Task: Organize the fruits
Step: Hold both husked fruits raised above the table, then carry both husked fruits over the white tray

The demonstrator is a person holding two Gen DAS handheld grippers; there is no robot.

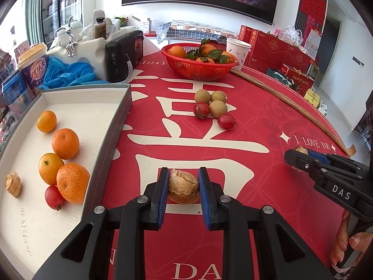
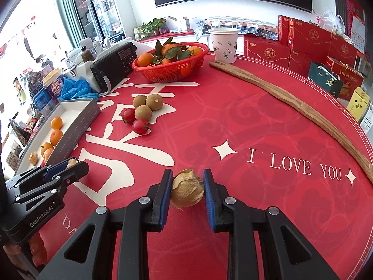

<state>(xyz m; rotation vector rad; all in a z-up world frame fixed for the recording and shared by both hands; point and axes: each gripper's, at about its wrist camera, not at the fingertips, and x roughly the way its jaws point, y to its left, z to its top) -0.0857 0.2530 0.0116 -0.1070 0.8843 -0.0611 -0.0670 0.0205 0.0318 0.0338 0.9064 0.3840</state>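
Your red tablecloth (image 2: pixel 268 121) fills the scene, and everything sits relative to it: along its left edge lies the grey-walled tray (image 1: pixel 109 140), already carrying four oranges (image 1: pixel 65 143), one small red fruit (image 1: pixel 54 197) and a papery husked physalis (image 1: pixel 13 185). At the cloth's far end stands the red mesh basket (image 1: pixel 198 70) of leafy tangerines, a paper cup (image 2: pixel 224 44) just beside it, and a long wooden stick (image 2: pixel 291 102) curves down the cloth's right side. Mid-cloth you've got a tight cluster: three brown longans (image 1: pixel 218 108) touching two red fruits (image 1: pixel 226 121). Now your tools: your left gripper (image 1: pixel 183 190) is clamped on a husked physalis (image 1: pixel 183 189) near the cloth's front edge, both blue pads pressing its sides. Your right gripper (image 2: pixel 187 187) is likewise closed around another dry-husked physalis (image 2: pixel 187 189), down by the "I LOVE YOU" lettering (image 2: pixel 293 165).
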